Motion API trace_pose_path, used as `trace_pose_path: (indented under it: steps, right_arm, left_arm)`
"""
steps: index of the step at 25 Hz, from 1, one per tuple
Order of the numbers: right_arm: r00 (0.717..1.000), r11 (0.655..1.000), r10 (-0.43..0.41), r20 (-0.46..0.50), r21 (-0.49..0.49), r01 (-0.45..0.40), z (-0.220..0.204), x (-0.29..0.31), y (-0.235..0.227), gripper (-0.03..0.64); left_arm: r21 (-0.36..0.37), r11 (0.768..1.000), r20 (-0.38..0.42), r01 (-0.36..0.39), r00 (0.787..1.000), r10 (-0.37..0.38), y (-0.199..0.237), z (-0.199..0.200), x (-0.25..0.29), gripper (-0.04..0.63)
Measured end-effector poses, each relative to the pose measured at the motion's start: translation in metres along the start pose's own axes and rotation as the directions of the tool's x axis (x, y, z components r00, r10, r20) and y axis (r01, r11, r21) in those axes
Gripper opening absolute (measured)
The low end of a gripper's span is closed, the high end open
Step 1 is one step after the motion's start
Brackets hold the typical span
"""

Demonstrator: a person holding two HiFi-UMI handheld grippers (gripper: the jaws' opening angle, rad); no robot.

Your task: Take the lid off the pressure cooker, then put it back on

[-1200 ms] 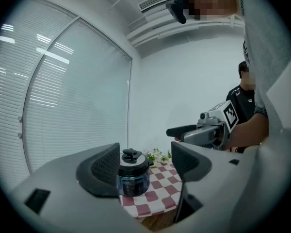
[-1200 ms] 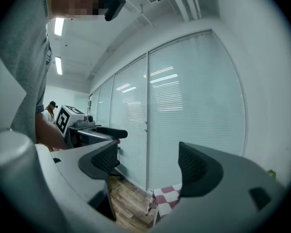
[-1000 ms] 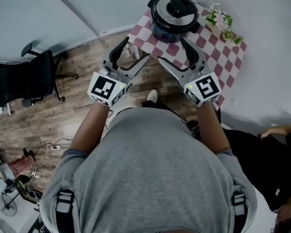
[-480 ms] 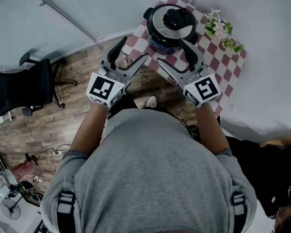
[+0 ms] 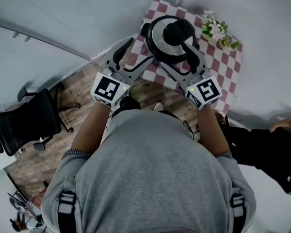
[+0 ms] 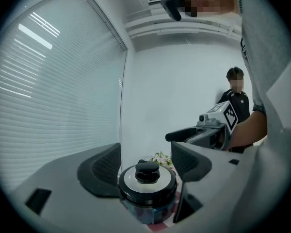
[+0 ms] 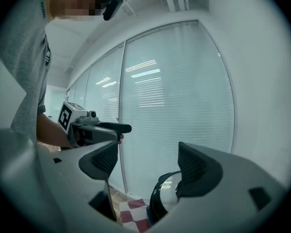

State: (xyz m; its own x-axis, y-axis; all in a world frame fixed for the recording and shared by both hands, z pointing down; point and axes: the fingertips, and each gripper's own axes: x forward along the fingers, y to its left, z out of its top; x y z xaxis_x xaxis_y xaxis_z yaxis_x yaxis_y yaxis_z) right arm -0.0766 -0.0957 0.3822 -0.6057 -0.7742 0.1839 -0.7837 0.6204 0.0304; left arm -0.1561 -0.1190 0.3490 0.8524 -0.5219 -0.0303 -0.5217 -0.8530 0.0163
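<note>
The black pressure cooker stands on a table with a red-and-white checked cloth. Its steel lid, with a black knob, sits on the pot. My left gripper is open at the cooker's near left side. My right gripper is open too, just in front of the pot and low over its near rim. In the left gripper view the lidded cooker shows beyond and between the pads of the left gripper. In the right gripper view the right-hand pad of the right gripper half hides the cooker.
A small pot of white flowers stands on the table behind the cooker. A black office chair is on the wood floor at left. Another person in black is at right. A glass wall with blinds runs behind the table.
Both grippers have moved forward toward the cooker, from the table's near edge to the pot's front. They have stayed open. The lid has not moved.
</note>
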Motion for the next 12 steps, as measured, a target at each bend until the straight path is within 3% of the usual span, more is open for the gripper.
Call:
trace_pose_path:
  steps: [7, 12]
  right_arm:
    - [0.982, 0.982, -0.187, -0.022, 0.029, 0.187, 0.01, 0.033, -0.015, 0.391]
    - [0.948, 0.947, -0.314, -0.042, 0.051, 0.316, 0.006, 0.037, -0.019, 0.393]
  left_arm:
    - [-0.023, 0.98, -0.01, 0.196, 0.98, -0.197, 0.042, -0.001, 0.023, 0.339]
    - [-0.028, 0.947, -0.01, 0.319, 0.948, -0.32, 0.055, -0.004, 0.036, 0.339]
